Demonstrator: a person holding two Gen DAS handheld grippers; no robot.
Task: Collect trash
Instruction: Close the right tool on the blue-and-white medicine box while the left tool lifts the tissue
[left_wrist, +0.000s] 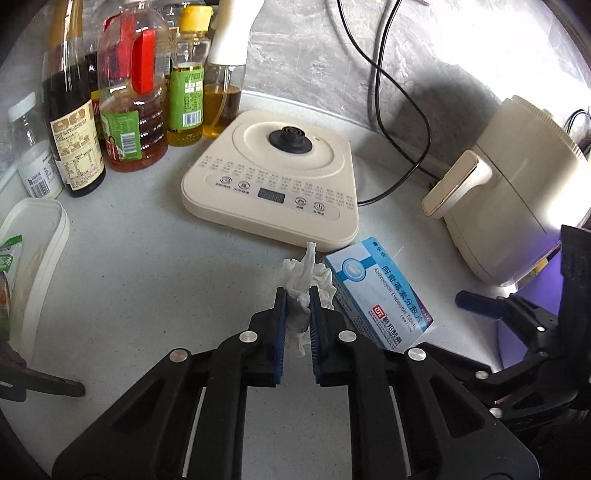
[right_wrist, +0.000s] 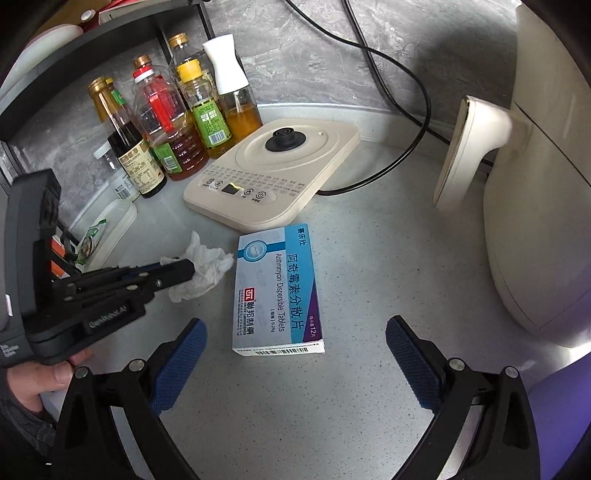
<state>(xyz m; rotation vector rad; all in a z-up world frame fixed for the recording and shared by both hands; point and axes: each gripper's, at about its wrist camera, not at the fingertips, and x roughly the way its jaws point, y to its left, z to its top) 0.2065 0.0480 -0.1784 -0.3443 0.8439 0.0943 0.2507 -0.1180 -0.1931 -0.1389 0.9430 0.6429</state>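
Speckled grey countertop (right_wrist: 332, 406) against a marble wall: one crumpled tissue (left_wrist: 306, 280) lies just beside one blue-and-white tablet box (right_wrist: 277, 291), both in front of one cream kettle base (left_wrist: 273, 177). Left gripper (left_wrist: 297, 295) has its pads pinched onto the tissue, presumably to lift it as trash. Right gripper (right_wrist: 295, 354) hangs wide apart and empty over the box, likely next; five bottles (right_wrist: 166, 125) stand behind.

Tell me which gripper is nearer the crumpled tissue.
Left. The left gripper is shut on the crumpled tissue; the right gripper hangs open over the medicine box beside it.
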